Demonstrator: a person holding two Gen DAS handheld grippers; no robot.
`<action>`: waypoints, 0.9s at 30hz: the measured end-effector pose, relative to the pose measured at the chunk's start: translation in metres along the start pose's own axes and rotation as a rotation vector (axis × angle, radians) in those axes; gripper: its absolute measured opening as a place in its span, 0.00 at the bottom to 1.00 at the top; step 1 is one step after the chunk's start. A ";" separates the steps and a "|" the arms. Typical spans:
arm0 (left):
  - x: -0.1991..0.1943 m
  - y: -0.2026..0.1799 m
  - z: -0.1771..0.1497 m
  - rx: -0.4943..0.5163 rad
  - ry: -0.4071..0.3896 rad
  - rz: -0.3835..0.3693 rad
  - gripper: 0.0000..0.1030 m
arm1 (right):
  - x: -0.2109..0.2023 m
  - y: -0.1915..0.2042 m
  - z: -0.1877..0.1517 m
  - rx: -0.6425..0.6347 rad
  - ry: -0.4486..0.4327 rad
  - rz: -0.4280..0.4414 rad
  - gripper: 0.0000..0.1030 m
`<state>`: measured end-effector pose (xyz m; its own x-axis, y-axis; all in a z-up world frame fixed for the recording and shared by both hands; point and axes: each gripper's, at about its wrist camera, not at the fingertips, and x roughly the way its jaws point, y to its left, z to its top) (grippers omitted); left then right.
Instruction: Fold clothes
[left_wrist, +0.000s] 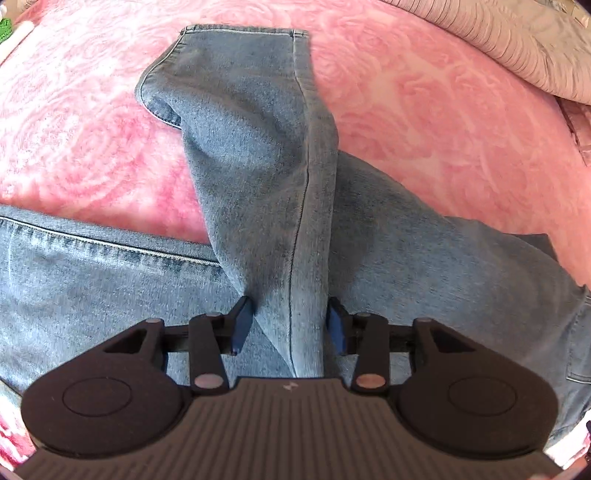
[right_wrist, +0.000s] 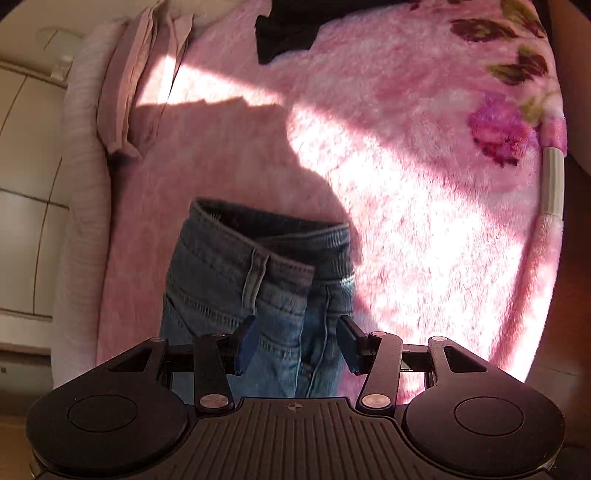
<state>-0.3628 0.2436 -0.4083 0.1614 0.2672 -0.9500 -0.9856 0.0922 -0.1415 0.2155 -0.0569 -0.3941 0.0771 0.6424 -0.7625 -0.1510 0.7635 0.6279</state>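
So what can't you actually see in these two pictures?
- Left view: the jeans run under the left tongs, whose body hides the nearer part.
- Right view: the waistband shows; the legs are hidden below the right tongs.
- Right view: a dark item is cut off by the top edge.

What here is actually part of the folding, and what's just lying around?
Part of the job:
jeans
left gripper
right gripper

Just lying about:
pink blanket
folded pink cloth
grey quilt

The jeans (left_wrist: 258, 177) are soft, faded blue denim cloth. The blanket (left_wrist: 424, 122) is fluffy pink fleece. The left gripper (left_wrist: 291, 325) is matt black plastic.
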 end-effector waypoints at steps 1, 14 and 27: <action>0.001 0.000 -0.001 -0.003 -0.006 0.002 0.32 | 0.004 -0.001 0.001 0.007 -0.005 0.016 0.49; -0.075 0.016 -0.058 0.088 -0.254 0.027 0.04 | -0.014 0.043 0.016 -0.341 -0.043 0.047 0.12; -0.059 0.025 -0.127 0.055 -0.265 0.079 0.06 | -0.010 0.003 0.011 -0.384 0.022 -0.033 0.12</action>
<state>-0.4037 0.1085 -0.3914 0.0989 0.5168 -0.8504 -0.9926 0.1112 -0.0479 0.2250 -0.0604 -0.3828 0.0673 0.6133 -0.7870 -0.5077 0.7001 0.5021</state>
